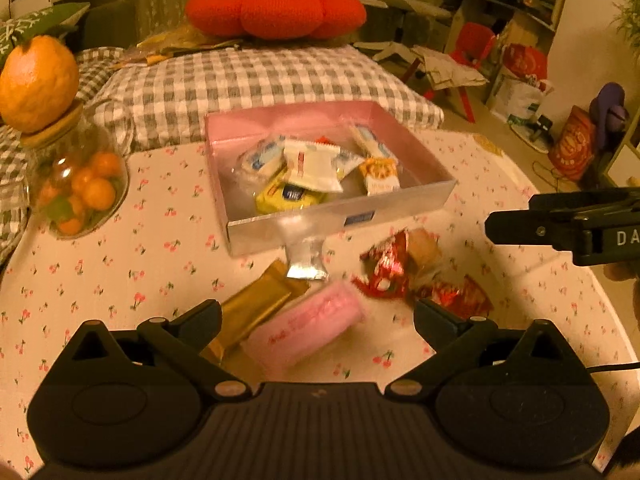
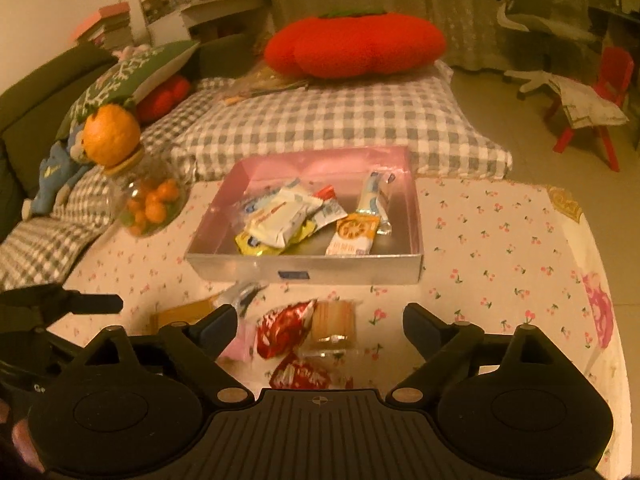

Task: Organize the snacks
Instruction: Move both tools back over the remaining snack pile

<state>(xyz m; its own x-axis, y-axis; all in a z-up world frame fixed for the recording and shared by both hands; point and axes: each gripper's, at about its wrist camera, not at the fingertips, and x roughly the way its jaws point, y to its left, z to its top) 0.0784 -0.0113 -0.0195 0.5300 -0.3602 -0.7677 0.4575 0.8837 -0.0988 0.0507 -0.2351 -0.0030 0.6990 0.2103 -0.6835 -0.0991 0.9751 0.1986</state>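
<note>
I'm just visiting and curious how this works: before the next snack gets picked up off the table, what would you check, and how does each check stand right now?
1. Left gripper jaws open and empty: ok.
2. Right gripper jaws open and empty: ok.
3. Loose snacks in front of the left gripper, the pink packet and the gold bar: ok, though they overlap, so a clean single pick is doubtful.
4. Red wrappers and the biscuit pack between the right jaws' line: ok, but they are bunched together.
5. Box has room left: ok, its right part is bare.
6. Silver packet free of the box wall: cannot tell.
</note>
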